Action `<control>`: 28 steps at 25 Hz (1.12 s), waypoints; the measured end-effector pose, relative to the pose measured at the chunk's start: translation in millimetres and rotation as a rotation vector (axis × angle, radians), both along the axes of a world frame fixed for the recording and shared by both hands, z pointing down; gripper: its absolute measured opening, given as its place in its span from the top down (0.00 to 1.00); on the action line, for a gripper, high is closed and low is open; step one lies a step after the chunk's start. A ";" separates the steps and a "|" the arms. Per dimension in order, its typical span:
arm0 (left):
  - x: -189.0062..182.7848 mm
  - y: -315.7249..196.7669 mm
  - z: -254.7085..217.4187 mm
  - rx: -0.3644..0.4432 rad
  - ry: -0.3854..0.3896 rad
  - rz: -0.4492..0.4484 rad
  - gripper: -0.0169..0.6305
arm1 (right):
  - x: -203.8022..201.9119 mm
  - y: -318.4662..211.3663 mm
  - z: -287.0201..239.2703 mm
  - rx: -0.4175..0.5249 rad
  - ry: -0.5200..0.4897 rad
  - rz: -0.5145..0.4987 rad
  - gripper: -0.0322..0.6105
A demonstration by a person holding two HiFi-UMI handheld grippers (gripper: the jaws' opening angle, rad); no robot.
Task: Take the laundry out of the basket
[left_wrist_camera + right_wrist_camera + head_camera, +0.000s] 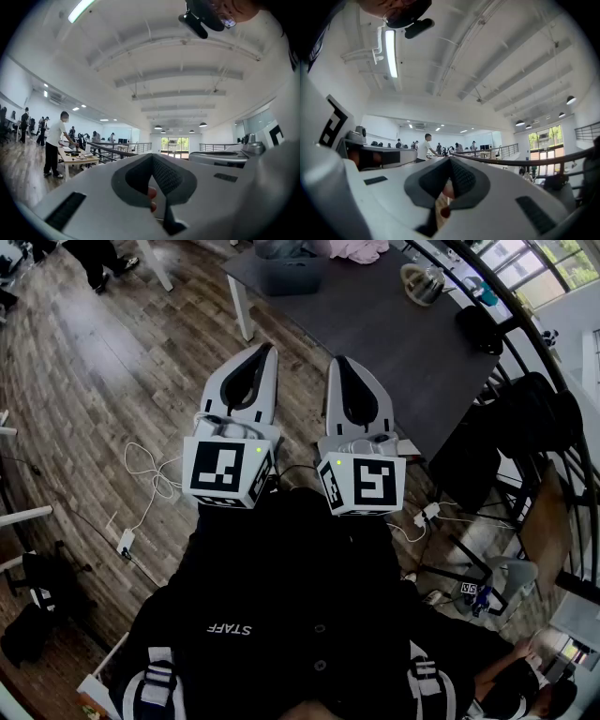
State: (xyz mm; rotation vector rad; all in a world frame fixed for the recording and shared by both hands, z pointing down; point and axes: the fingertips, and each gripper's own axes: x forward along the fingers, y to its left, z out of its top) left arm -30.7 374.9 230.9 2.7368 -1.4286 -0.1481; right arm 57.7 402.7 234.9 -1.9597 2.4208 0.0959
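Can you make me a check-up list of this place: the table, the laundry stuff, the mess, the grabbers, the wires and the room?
Surface: grey table, bare in the middle.
Job's things: grey basket at the table's far end, pink laundry right by it.
Clutter: pale jug-like thing and dark thing on the table's right part.
Grippers: left gripper and right gripper both shut, empty, held short of the table.
Cables: white cable and power strip on the floor.
Surroundings: wooden floor; people at desks farther off.
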 end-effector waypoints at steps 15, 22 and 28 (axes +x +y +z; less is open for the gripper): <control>-19.8 -47.2 3.6 -0.001 -0.024 0.026 0.97 | -15.3 -49.7 6.7 -0.009 -0.038 0.020 0.93; -47.6 -70.9 16.8 -0.033 -0.015 0.004 0.97 | -21.4 -73.1 14.5 -0.022 -0.024 0.024 0.93; -59.8 -92.2 30.4 -0.062 -0.019 0.015 0.97 | -33.0 -97.1 27.9 -0.053 -0.037 0.017 0.93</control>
